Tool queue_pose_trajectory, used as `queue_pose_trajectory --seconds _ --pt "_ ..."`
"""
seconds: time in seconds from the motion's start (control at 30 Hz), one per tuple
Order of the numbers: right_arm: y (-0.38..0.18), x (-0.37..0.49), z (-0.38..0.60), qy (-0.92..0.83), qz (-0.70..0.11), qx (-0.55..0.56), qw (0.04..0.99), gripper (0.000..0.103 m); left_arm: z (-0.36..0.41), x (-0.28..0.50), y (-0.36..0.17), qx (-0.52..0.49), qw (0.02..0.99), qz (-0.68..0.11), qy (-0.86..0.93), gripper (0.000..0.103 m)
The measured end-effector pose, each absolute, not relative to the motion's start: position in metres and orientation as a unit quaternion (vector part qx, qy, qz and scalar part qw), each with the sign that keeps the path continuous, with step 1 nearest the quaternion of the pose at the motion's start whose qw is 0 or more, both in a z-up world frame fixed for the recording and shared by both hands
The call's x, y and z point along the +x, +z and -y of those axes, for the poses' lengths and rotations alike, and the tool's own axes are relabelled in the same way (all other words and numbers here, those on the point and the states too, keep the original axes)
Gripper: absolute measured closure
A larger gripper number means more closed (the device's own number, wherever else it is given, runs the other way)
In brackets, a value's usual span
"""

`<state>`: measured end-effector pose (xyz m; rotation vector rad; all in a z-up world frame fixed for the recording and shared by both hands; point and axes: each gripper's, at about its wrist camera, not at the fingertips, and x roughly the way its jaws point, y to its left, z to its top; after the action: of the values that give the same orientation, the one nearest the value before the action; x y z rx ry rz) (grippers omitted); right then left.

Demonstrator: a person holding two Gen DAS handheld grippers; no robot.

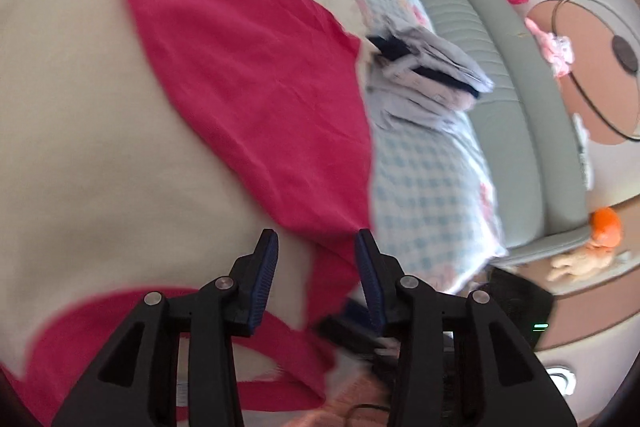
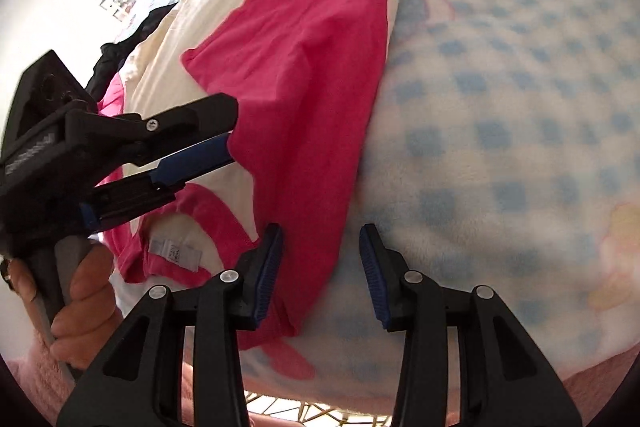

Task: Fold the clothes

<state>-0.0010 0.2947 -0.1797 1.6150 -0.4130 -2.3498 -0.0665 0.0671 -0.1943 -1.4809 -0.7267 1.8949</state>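
Note:
A cream top with crimson sleeves and neckline [image 1: 248, 99] lies spread on the bed, its white label [image 2: 172, 251] showing inside the collar. My left gripper [image 1: 316, 243] hovers open over the cream cloth near the neckline, with nothing between its pads. From the right wrist it shows as the left gripper [image 2: 200, 155] at the left, held by a person's hand [image 2: 84, 307]. My right gripper [image 2: 320, 239] is open above the near end of the crimson sleeve [image 2: 304, 107]. The sleeve's edge lies below its left finger, and the pads do not press on it.
A blue-checked fleece blanket [image 2: 520, 107] covers the bed to the right of the top. A pile of folded grey clothes [image 1: 424, 75] sits at its far end. A dark garment [image 2: 120, 55] lies beyond the top. A grey-green bed frame [image 1: 512, 87] and floor toys [image 1: 606, 223] are at the right.

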Motion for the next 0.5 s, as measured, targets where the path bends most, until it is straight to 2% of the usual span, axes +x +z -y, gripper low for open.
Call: queue_pose_trajectory --seconds 0.27,0.5 --pt "-0.114 -0.057 -0.339 -0.853 0.123 0.496 0.111 0.062 -0.027 -0.118 -0.193 -0.565 0.22 0.263 0.75 0.058" --pt "-0.12 -0.161 -0.337 -0.857 0.073 0.503 0.087 0.062 -0.042 -0.149 -0.207 -0.584 0.2 0.222 0.755 0.058"
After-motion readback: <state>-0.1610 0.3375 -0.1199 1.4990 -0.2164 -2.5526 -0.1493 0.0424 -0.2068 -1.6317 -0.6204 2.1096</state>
